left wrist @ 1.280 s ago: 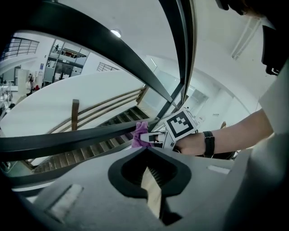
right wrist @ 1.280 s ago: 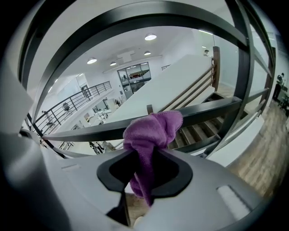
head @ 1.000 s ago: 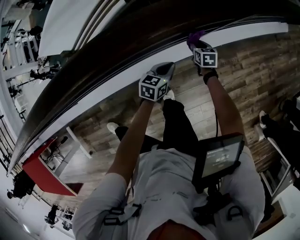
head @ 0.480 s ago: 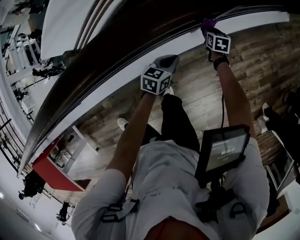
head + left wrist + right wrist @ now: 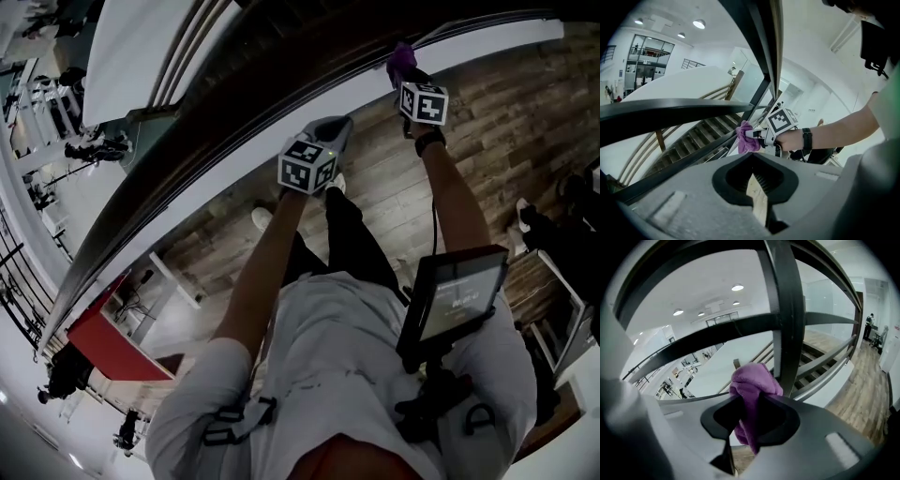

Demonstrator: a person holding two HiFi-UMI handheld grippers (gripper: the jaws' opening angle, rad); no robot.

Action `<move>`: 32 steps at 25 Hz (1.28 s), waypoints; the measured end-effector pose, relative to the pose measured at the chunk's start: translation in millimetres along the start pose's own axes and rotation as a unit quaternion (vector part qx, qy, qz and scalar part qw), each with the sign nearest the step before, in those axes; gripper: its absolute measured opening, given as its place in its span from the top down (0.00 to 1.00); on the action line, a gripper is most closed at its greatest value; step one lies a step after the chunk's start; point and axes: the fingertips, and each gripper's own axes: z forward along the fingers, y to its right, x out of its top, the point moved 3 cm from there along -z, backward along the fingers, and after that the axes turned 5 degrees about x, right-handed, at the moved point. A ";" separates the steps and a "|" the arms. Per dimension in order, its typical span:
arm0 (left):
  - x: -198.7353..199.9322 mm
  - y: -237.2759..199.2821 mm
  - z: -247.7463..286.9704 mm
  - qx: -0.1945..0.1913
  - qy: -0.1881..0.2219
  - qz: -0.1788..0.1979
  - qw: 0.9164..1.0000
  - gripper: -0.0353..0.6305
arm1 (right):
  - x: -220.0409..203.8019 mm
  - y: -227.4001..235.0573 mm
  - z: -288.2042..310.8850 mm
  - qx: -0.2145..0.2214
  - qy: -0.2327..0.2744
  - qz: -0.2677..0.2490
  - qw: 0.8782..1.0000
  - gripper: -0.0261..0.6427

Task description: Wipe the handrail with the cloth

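Two claws: the right claw (image 5: 749, 425) clamps the cloth (image 5: 754, 383), handrail (image 5: 234, 112) just ahead; the left claw (image 5: 753, 180) is closed, empty.

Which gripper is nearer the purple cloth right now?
Right. The right gripper clamps the cloth in its jaws beside the handrail; the left gripper holds nothing and sits apart, to the cloth's left.

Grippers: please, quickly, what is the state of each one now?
Left gripper: shut, holding nothing.
Right gripper: shut on the purple cloth.
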 end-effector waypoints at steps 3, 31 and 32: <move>5.1 5.5 -31.6 0.001 0.012 0.000 1.000 0.94 | -0.7 -45.0 -28.8 0.010 -0.006 -0.074 0.997 0.82; 18.2 0.2 -483.7 0.238 0.303 0.054 0.921 0.94 | 45.6 -504.7 -279.3 0.280 0.227 -0.168 0.918 0.81; 21.1 0.5 -496.1 0.242 0.312 0.057 0.917 0.94 | 49.7 -516.2 -287.0 0.283 0.236 -0.171 0.914 0.82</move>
